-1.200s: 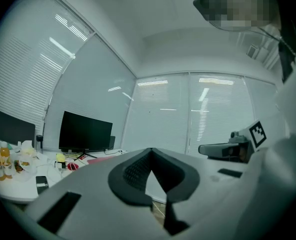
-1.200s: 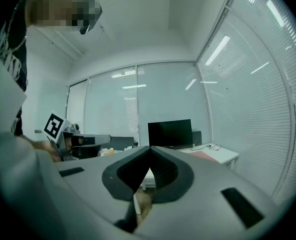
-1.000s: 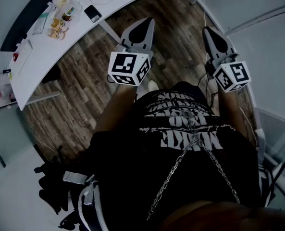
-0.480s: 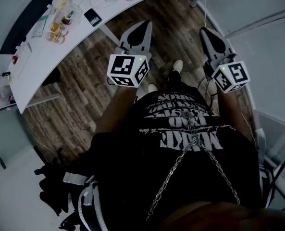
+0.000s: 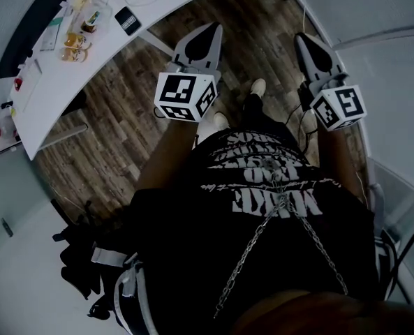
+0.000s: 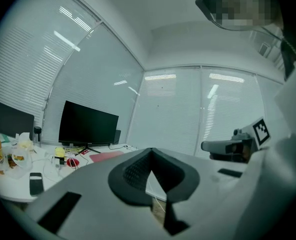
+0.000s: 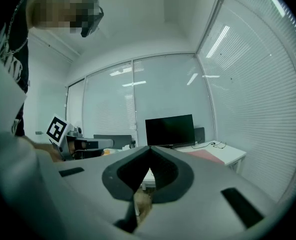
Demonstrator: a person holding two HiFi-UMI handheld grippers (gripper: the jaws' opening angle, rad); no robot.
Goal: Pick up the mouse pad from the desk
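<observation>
Both claws over the wood floor (image 5: 123, 117), well apart from the desk (image 5: 60, 82).

- Left claw (image 5: 212, 28): jaws together, nothing between them.
- Right claw (image 5: 301, 40): jaws together, likewise empty.
- Mouse pad (image 6: 106, 156): pinkish, lying flat near the desk's far end corner, in front of the monitor (image 6: 88, 124). Not yet reached.

Risks as I judge them:
- The pad is thin and flat. A claw arriving with its jaws together, or coming in too level, would likely push it along the desk instead of getting under an edge.
- The pad sits close to the desk's end edge, so a shove could send it off onto the floor.
- White cables (image 6: 119, 146) and a small red object (image 6: 73, 161) lie just beside the pad and could snag or be dragged.
- A limp pad pinched at one corner may droop and slip out.
</observation>
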